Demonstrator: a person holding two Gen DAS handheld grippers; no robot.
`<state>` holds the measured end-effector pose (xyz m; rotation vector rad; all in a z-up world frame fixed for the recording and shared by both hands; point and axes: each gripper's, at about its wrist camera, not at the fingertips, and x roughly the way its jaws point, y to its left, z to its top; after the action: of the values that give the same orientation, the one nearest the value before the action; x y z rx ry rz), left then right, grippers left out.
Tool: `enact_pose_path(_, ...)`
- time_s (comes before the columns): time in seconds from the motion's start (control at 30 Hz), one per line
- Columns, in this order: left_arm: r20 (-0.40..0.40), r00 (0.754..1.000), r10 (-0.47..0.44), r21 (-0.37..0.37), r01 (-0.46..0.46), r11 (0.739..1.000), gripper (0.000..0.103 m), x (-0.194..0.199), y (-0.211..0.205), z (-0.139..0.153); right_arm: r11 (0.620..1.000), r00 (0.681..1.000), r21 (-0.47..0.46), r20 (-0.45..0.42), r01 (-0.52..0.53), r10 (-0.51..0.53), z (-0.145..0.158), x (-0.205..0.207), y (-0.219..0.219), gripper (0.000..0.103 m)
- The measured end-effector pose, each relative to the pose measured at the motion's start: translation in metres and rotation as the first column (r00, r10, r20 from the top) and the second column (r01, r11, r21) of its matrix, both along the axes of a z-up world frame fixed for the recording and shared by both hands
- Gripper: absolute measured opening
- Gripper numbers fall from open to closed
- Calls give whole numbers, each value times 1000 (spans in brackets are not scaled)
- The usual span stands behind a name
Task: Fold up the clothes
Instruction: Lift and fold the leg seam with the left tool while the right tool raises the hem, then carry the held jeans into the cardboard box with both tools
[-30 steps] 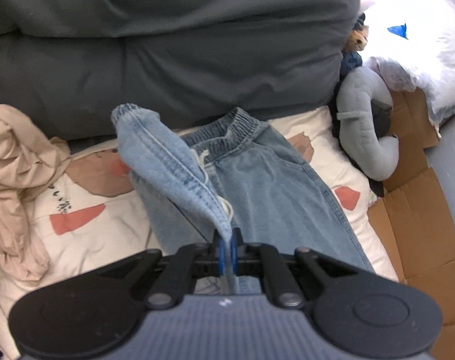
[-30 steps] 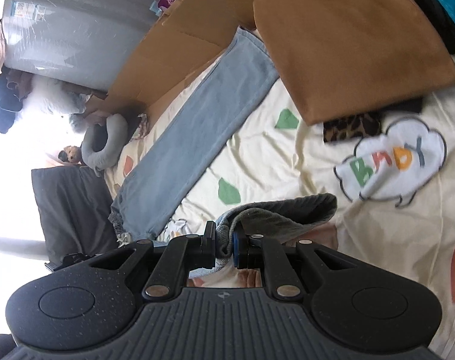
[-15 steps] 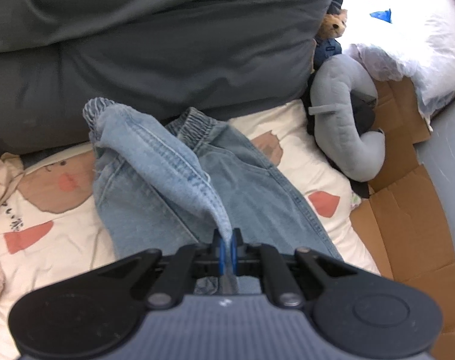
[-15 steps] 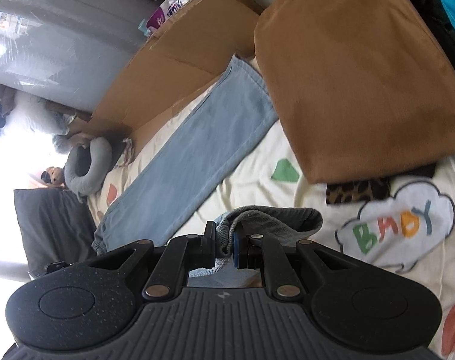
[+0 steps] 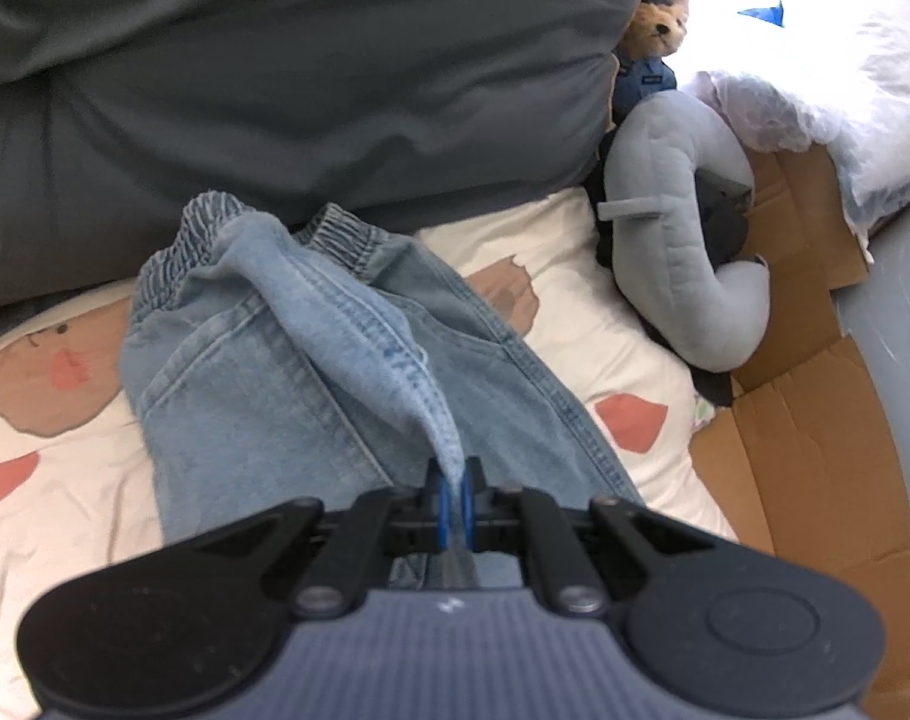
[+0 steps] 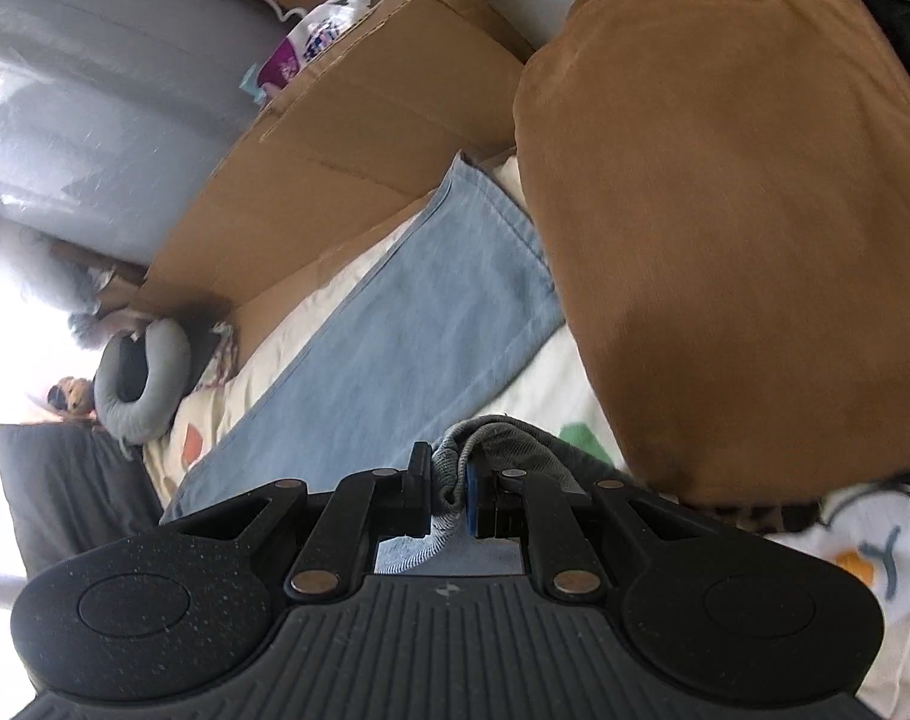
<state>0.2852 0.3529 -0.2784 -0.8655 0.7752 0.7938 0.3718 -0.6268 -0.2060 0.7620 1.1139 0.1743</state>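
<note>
The big bed cover (image 5: 580, 276), cream with coloured shapes on it, is where the work happens, and 1 pair of light blue jeans (image 5: 263, 396) lies on it, partly folded. I think the first fold, 1 leg laid over the other, is about halfway done: in the right wrist view 1 leg (image 6: 419, 324) lies long and flat on the cover, and the other side is lifted up at both ends. The left gripper (image 5: 452, 498) is squeezed tight on a thin edge of denim near the stretchy waistband (image 5: 197, 228), and that edge rises like a little tent over the flat part. The right gripper (image 6: 449, 486) is nearly closed too, pinching a thick bunch of the hem end of the lifted leg. What is left, as far as I can tell, is to lay the lifted side down neatly on the flat leg, then fold the jeans shorter. Now the other things. A big dark grey pillow (image 5: 311, 72) sits right behind the waistband and touches it, so there is little room that way. A big brown cushion (image 6: 718, 228) lies on the cover, and its edge seems to cover the corner of the flat leg's hem, which could get in the way. Flat brown cardboard (image 6: 311, 180) lies along the side of the bed. A grey neck pillow (image 5: 670, 228) rests near the jeans but apart from them, and a small teddy bear (image 5: 655, 30) peeks out behind it.
</note>
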Motion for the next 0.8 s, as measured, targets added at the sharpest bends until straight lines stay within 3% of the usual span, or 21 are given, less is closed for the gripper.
enact_pose_path(0.47,33,999,-20,-60,22,998,5,28,10,-52,996,1000,-93,-17,-6,4,-66,95,21,9)
enact_pose_path(0.8,68,998,16,-118,-8,993,5,40,20,-67,988,997,-136,-17,70,-73,-83,135,39,9)
